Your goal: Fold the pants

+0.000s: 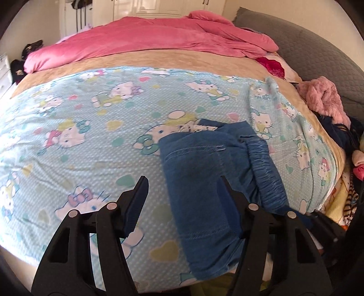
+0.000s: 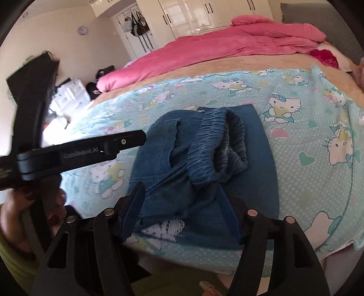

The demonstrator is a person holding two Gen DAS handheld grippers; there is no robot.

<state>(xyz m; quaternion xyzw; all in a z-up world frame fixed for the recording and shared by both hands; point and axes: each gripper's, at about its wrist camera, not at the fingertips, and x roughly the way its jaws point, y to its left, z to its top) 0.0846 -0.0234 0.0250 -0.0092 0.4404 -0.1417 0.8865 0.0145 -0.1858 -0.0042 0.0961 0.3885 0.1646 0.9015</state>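
Blue denim pants [image 1: 200,170] [image 2: 177,159] lie folded in a bundle on the cat-print sheet [image 1: 79,127] [image 2: 307,127], near the bed's front edge. Their gathered elastic waistband [image 1: 266,164] [image 2: 218,141] lies on top, bunched and partly turned over. My left gripper [image 1: 182,182] is open over the bundle's left edge, one finger above the sheet and the other above the denim. My right gripper [image 2: 182,190] is open with crumpled denim between its fingers. In the right wrist view, one of the left gripper's fingers [image 2: 127,142] reaches in from the left, held by a hand [image 2: 13,211].
A pink duvet [image 1: 136,43] [image 2: 227,45] is heaped across the far side of the bed. A grey padded headboard [image 1: 318,57] stands at the right, with a fluffy pink garment [image 1: 323,98] and piled clothes [image 1: 350,159] beside it. White wardrobes [image 2: 204,16] line the back wall.
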